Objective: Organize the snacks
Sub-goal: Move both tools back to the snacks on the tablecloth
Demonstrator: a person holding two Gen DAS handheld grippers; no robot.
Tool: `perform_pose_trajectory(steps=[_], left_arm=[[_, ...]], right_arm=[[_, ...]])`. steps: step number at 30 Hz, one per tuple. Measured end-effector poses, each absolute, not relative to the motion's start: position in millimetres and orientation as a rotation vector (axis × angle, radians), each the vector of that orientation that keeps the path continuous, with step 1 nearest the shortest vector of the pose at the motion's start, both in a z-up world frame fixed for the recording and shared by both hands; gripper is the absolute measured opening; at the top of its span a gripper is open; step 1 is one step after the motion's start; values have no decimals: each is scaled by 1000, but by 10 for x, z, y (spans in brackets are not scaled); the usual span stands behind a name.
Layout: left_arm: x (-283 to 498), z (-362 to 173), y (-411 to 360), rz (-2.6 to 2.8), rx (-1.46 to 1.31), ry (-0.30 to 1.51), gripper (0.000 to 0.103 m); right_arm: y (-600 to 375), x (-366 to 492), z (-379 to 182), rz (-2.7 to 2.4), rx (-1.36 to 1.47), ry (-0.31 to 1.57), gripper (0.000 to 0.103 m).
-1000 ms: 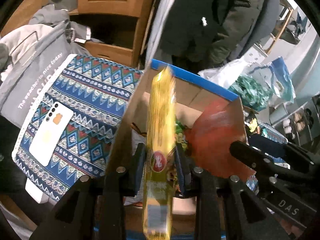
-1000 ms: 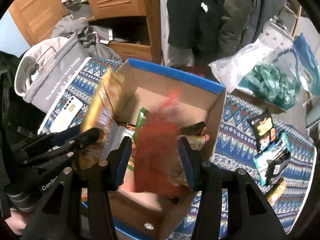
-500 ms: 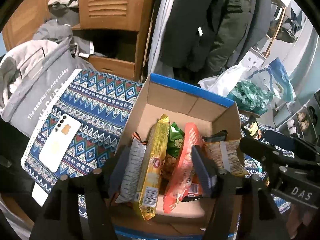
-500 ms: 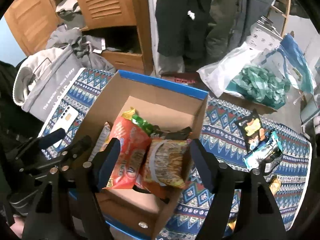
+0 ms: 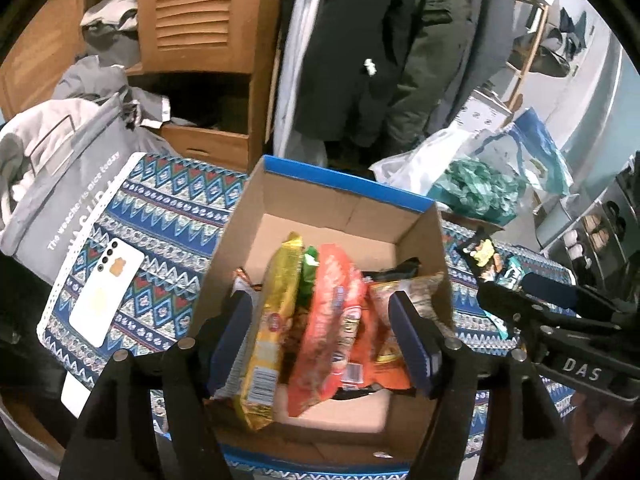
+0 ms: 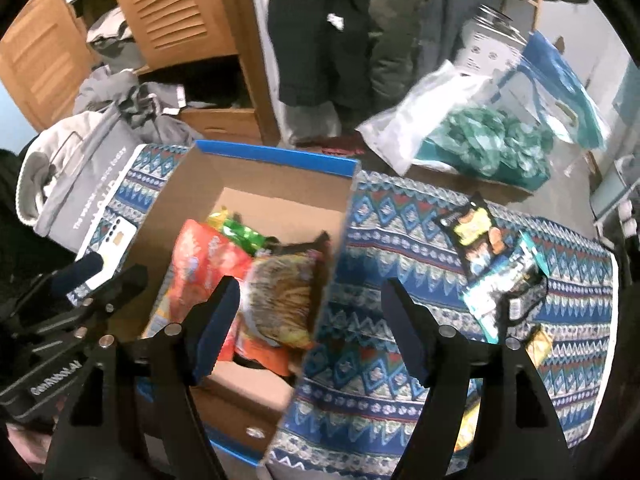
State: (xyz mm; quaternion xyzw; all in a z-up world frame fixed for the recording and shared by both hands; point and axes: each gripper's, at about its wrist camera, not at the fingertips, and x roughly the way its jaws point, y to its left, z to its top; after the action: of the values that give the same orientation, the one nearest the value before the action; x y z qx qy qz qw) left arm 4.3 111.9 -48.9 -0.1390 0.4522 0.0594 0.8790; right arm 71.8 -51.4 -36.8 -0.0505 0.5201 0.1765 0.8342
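Observation:
A cardboard box with a blue rim [image 5: 344, 188] [image 6: 276, 156] stands on a patterned blue cloth [image 6: 400, 248]. Inside it stand a yellow packet [image 5: 276, 320], a red-orange packet [image 5: 332, 320] [image 6: 196, 264], a green packet [image 6: 240, 234] and a noodle packet [image 6: 280, 300]. My left gripper [image 5: 318, 300] hovers over the box; its jaws are opening, and the packets below them are not pressed by either pad. My right gripper [image 6: 310, 285] is open over the box's right wall with nothing in it. Loose snacks lie on the cloth: a black-and-yellow bag [image 6: 470, 232] and a teal packet [image 6: 504, 292].
A white phone [image 5: 108, 296] lies on the cloth left of the box, beside a grey tote bag [image 5: 68, 184]. A plastic bag of green stuff [image 6: 480, 136] sits at the back right. Hanging coats [image 5: 400, 40] and a wooden cabinet [image 5: 200, 12] stand behind.
Both grippers let go: the yellow packet left the left jaws and the red one the right, and both now stand in the box. Both grippers rose; the right moved rightward.

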Motion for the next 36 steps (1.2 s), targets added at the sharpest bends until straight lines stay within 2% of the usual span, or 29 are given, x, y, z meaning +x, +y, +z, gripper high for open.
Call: perform_pose_trajectory(steps=[4, 19, 36], left_arm=[[63, -435, 942, 96, -271, 933, 76], [226, -401, 175, -1, -175, 955, 76], [509, -665, -958, -164, -56, 1037, 76]], right_arm=[[-789, 723, -415, 328, -76, 1116, 74], [-1851, 675, -678, 143, 14, 1167, 74], [-3089, 632, -1229, -83, 179, 1282, 77]])
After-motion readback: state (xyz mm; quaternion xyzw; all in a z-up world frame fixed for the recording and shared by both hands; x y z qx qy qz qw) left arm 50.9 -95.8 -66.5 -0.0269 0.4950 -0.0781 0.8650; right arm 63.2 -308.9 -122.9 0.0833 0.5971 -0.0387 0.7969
